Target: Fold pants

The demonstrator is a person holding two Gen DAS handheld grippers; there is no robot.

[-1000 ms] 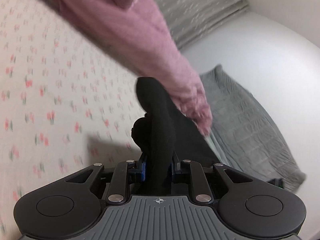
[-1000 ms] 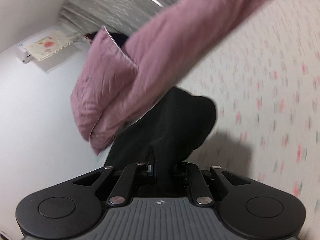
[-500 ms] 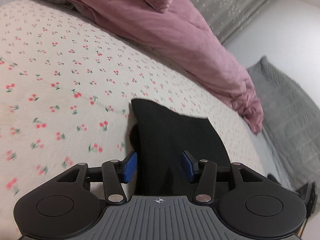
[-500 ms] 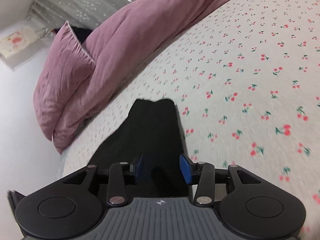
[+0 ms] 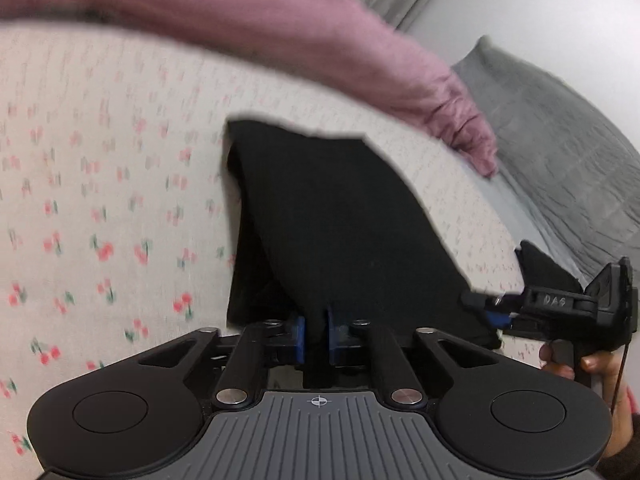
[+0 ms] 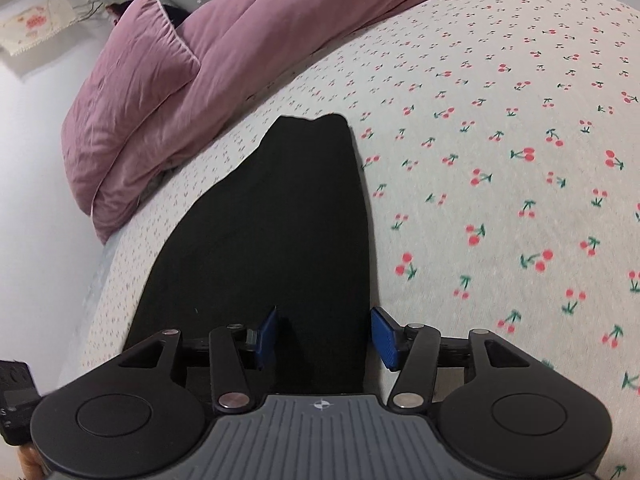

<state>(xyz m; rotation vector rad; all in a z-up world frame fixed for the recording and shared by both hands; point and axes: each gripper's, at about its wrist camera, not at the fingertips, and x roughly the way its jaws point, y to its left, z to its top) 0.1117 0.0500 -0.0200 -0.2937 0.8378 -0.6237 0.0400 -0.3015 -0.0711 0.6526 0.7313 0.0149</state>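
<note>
1. We see the pants point(image 6: 260, 240) as matt black cloth, smooth, with no sheen.
2. Under the pants, the bed sheet point(image 6: 500, 128) looks like soft, matt cotton-like cloth printed with small red cherries.
3. Beyond the pants, the duvet point(image 6: 256, 48) and pillow point(image 6: 132, 60) are dusty-pink cloth, crinkled, with a faint sheen.
4. Beside the pants, the right tongs point(image 6: 324, 336) are matt black plastic with bright metal pivots, ribbed blue pads point(image 6: 386, 340) and a ridged grey housing.
5. The left tongs point(image 5: 316, 336) have the same finish.
6. Past the bed's edge, a grey blanket point(image 5: 560, 128) looks quilted and matt.
</note>
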